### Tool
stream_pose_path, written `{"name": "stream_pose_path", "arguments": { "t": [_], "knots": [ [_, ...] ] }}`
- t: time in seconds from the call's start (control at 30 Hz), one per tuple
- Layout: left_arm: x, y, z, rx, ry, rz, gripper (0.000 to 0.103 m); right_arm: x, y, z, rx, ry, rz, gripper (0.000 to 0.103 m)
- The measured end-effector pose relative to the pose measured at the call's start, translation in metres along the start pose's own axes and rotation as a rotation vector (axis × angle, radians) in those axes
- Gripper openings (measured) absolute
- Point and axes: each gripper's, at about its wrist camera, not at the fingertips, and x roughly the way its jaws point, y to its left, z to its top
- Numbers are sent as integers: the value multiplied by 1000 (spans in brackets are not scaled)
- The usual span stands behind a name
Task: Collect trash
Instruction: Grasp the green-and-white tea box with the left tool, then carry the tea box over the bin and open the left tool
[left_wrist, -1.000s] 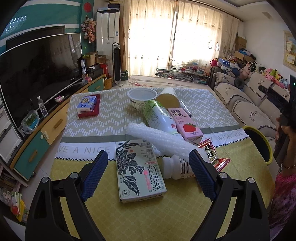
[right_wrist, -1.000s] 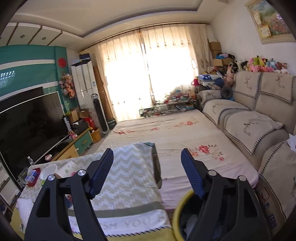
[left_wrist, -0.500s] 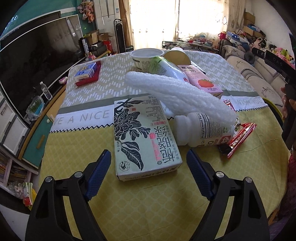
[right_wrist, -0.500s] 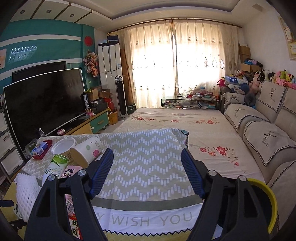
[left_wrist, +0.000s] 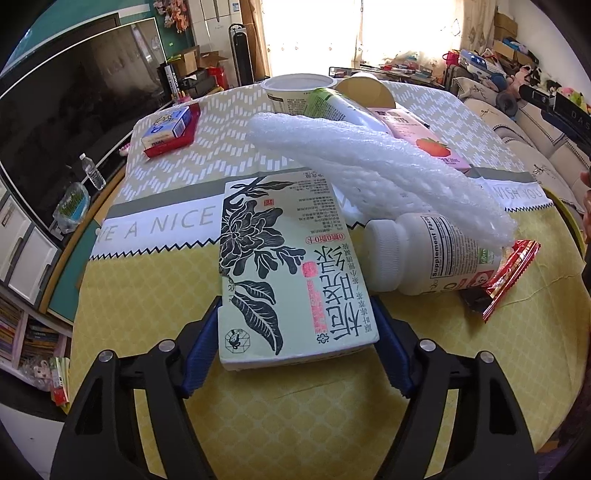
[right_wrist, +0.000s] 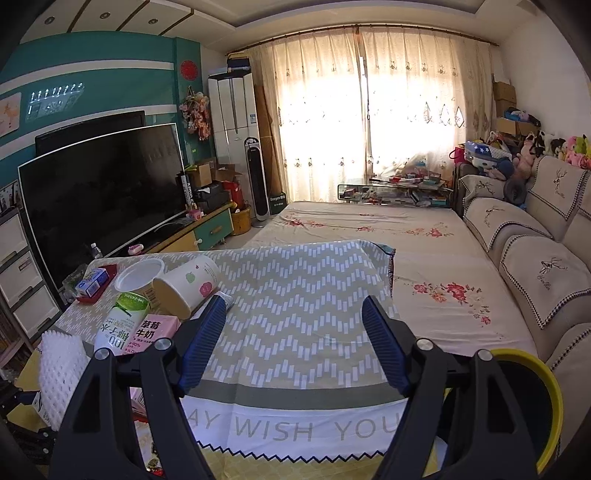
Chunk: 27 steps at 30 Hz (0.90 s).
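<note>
A pale green tea carton (left_wrist: 288, 266) with a black flower print lies flat on the yellow tablecloth (left_wrist: 147, 295). My left gripper (left_wrist: 295, 332) points down at the carton's near end. Its jaws are closing with the carton between them, and the blue pads (left_wrist: 201, 350) stand right beside the carton's long sides. A white foam net sleeve (left_wrist: 369, 155) rests across a white supplement bottle (left_wrist: 417, 254) and a red wrapper (left_wrist: 509, 269). My right gripper (right_wrist: 295, 332) hangs open over the zigzag cloth with nothing between its fingers. A yellow bin (right_wrist: 535, 391) sits at its lower right.
A pink strawberry milk carton (left_wrist: 424, 136), a green bottle (left_wrist: 328, 103), a white bowl (left_wrist: 295, 86) and a tipped paper cup (right_wrist: 188, 288) lie further back. A blue box (left_wrist: 170, 127) sits at the far left. A TV (right_wrist: 103, 192) stands left, a sofa (right_wrist: 535, 258) right.
My left gripper has dropped toward the tea carton and narrowed, so the carton's near end now lies between the pads. The right gripper swung left earlier and has since held still.
</note>
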Motion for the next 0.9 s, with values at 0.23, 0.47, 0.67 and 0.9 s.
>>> {"name": "stream_pose_path", "arguments": {
  "t": [0.23,0.47,0.67,0.9],
  "knots": [
    [-3,3,0,-3,-9,20,72,4,3,-2,-5,17,8,72],
    [-27,12,-5,-18,-46,56,72,5,6,-3,-12,24,16,72],
    [-61,18,-11,-21,-93,82,71,5,6,-3,-14,27,16,72],
    [-98,20,-15,-27,-153,94,71,5,6,-3,-15,27,19,72]
  ]
}}
